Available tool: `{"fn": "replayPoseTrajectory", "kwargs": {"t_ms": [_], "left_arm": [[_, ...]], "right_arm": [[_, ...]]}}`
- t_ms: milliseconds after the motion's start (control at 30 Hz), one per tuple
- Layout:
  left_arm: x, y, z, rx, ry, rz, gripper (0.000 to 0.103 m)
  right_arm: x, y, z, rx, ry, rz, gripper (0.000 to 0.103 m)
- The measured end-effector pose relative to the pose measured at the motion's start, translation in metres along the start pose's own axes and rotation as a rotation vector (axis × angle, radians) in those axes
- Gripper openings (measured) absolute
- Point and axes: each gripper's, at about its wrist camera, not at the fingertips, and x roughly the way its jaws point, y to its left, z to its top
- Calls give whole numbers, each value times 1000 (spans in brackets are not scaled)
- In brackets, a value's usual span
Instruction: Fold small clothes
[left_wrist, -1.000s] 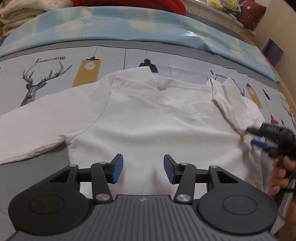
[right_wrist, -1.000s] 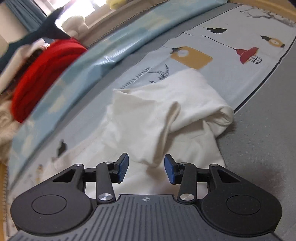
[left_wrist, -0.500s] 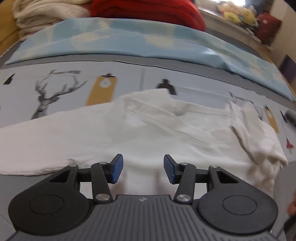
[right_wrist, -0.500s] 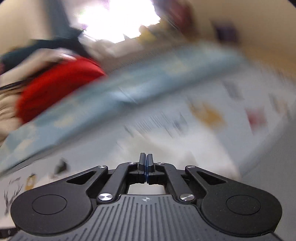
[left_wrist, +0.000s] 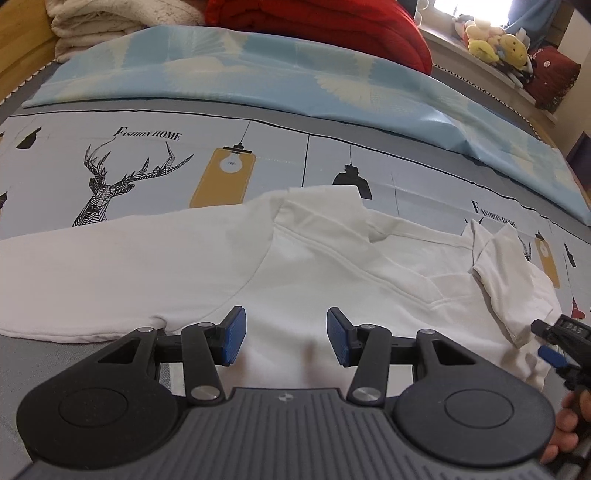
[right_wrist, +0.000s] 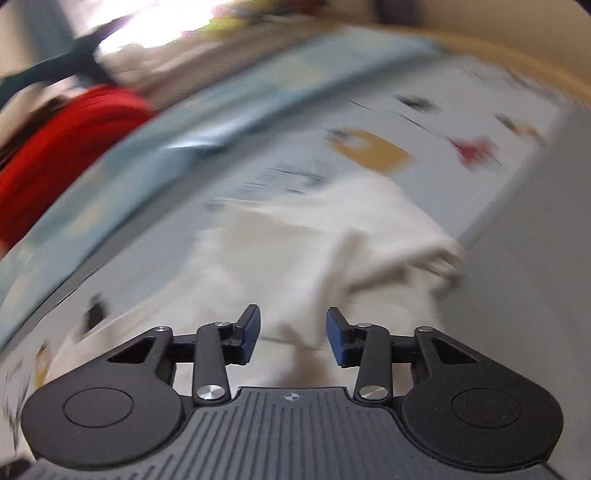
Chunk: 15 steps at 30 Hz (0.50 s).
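Shirt (left_wrist: 325, 280) time on the bed! It is small and white, and it lies flat on the printed sheet (left_wrist: 147, 162) with its neck toward the far side. One long sleeve (left_wrist: 110, 273) is stretched out to the left. The other sleeve (left_wrist: 513, 280) is already flipped in over the body on the right, so I think the folding has started on that side.

Left claw (left_wrist: 283, 335) hangs low over the bottom part of the shirt, near where the long sleeve joins. Its blue fingers (left_wrist: 232, 335) are wide apart and hold nothing. I think it waits there because the long sleeve is the next bit to fold in.

Right claw (right_wrist: 292, 335) is right by the folded sleeve. Its fingers are wide apart too, with white cloth showing between them, but the picture from that side is very blurry, so I cannot tell if they touch it. It does not seem to grip anything.

Past the shirt lies a light blue cover (left_wrist: 295, 81), then a red blanket (left_wrist: 332, 22), a cream one (left_wrist: 110, 18), and yellow soft toys (left_wrist: 495, 40) by the window. None of these are in the way. Only the long sleeve sticks far out.
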Motion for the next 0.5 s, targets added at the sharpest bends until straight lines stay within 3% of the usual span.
{"fn": "replayPoseTrajectory", "kwargs": {"t_ms": [200, 267, 300, 367, 433, 500], "left_arm": [[-2, 12, 0, -10, 1, 4, 53], [-4, 18, 0, -16, -1, 9, 53], [-5, 21, 0, -18, -2, 9, 53], [-7, 27, 1, -21, -4, 8, 53], [-10, 35, 2, -30, -11, 12, 53], [-14, 44, 4, -48, -18, 18, 53]], "right_arm": [[37, -15, -3, 89, 113, 87, 43], [37, -12, -5, 63, 107, 91, 17], [34, -10, -3, 45, 91, 90, 12], [17, 3, -1, -17, 2, 73, 8], [-7, 30, 0, -168, -152, 59, 7], [-37, 61, -4, -315, -295, 159, 7]]}}
